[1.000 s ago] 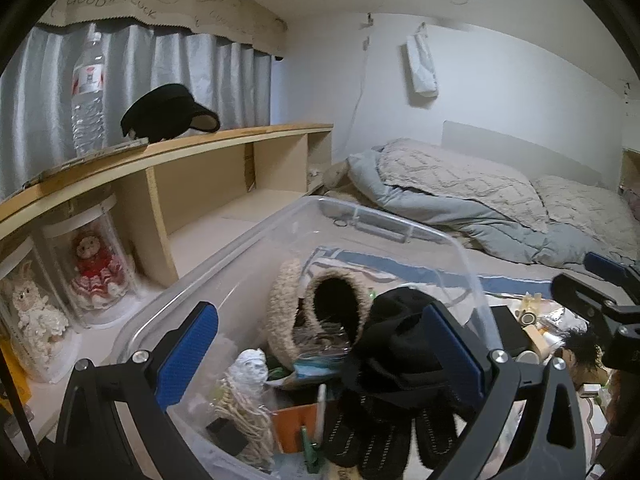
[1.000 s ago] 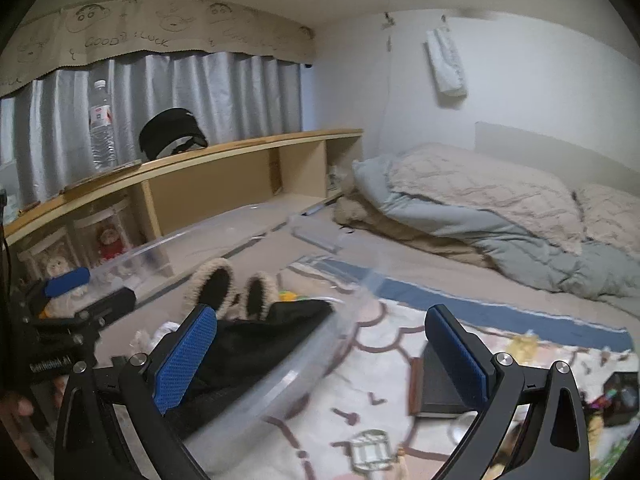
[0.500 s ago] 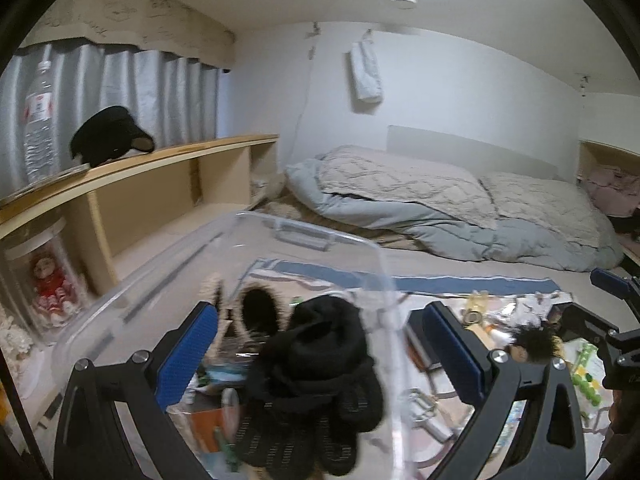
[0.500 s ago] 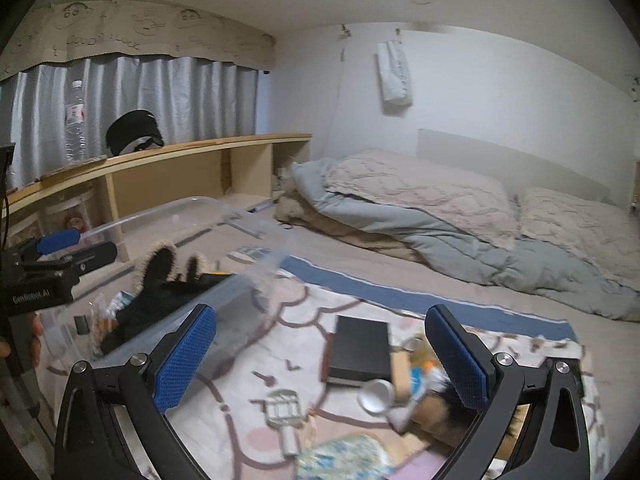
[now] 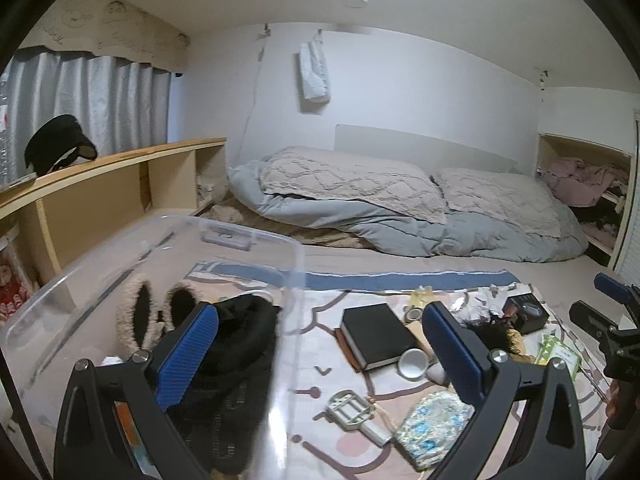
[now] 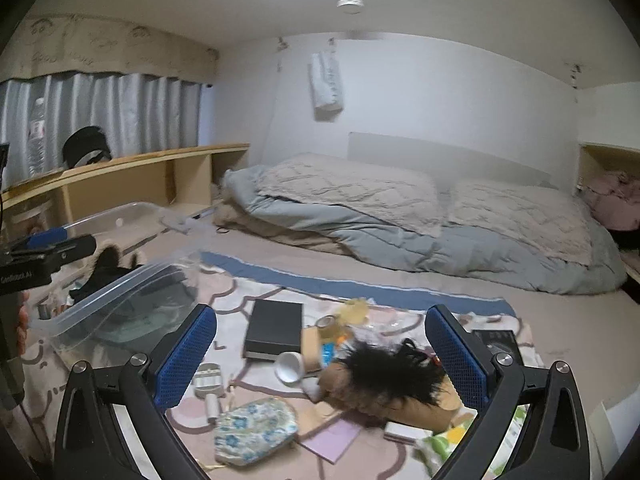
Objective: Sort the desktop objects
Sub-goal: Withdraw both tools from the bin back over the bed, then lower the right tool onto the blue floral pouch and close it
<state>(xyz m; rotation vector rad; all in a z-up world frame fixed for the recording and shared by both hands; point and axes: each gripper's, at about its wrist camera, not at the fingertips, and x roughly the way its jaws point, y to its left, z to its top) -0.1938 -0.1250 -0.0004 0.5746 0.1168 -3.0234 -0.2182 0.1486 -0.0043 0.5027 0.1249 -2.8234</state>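
Note:
A clear plastic bin (image 5: 294, 256) stands at the left, holding black gloves (image 5: 236, 364) and fuzzy slippers (image 5: 136, 312). On the patterned mat (image 6: 248, 300) to its right lie a black book (image 5: 376, 334), a white cup (image 6: 290, 366), a floral pouch (image 6: 256, 430) and a doll with black hair (image 6: 392, 372). My left gripper (image 5: 320, 354) hangs open over the bin's right wall, nothing between its fingers. Above the cup and doll, my right gripper (image 6: 320, 356) is open and holds nothing. The bin (image 6: 120, 292) sits to its left.
A rumpled grey duvet (image 5: 400, 208) covers the bed behind the mat. A wooden shelf (image 5: 108, 164) with a black cap (image 5: 56, 148) runs along the left. A tape roll (image 6: 326, 322), a purple sheet (image 6: 332, 438) and a black box (image 6: 496, 340) lie among the clutter.
Both grippers have swung to the right, away from the bin's inside and toward the loose things on the mat. Both stayed open and took hold of nothing.

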